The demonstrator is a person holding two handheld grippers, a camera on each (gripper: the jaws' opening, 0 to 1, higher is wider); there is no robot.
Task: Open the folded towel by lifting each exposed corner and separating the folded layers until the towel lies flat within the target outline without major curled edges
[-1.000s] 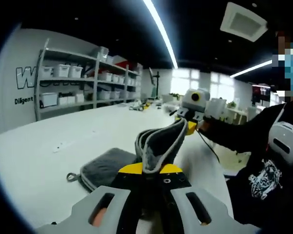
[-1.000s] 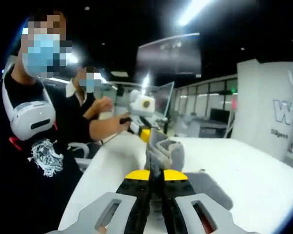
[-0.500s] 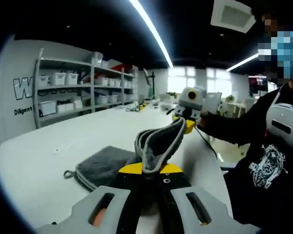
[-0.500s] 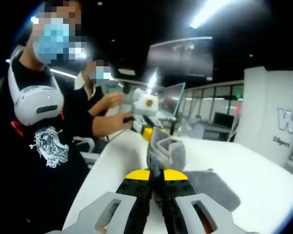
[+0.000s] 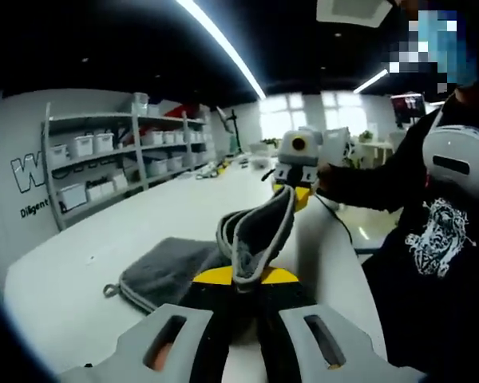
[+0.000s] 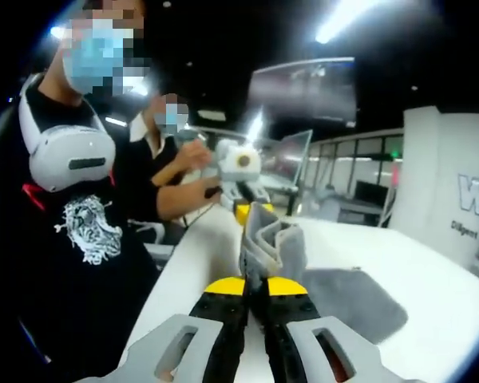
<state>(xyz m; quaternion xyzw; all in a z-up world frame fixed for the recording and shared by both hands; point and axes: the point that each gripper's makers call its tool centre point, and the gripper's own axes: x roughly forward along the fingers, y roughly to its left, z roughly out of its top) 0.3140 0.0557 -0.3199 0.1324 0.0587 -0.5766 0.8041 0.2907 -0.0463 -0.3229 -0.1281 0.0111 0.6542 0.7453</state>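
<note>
Towel (image 5: 255, 235) grey, edge lifted off white table (image 5: 80, 263) | left gripper (image 5: 243, 281) clamped on one corner | right gripper (image 6: 255, 286) clamped on other corner, rest lying flat

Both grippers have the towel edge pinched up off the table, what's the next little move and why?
Probably draw the left gripper and right gripper apart. Each is shut on the grey towel, whose raised edge sags doubled between them while the rest lies folded on the white table.

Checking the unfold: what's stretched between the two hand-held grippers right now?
A raised fold of the grey towel spans from the left hand-held gripper to the right hand-held gripper, as the left gripper view shows.
</note>
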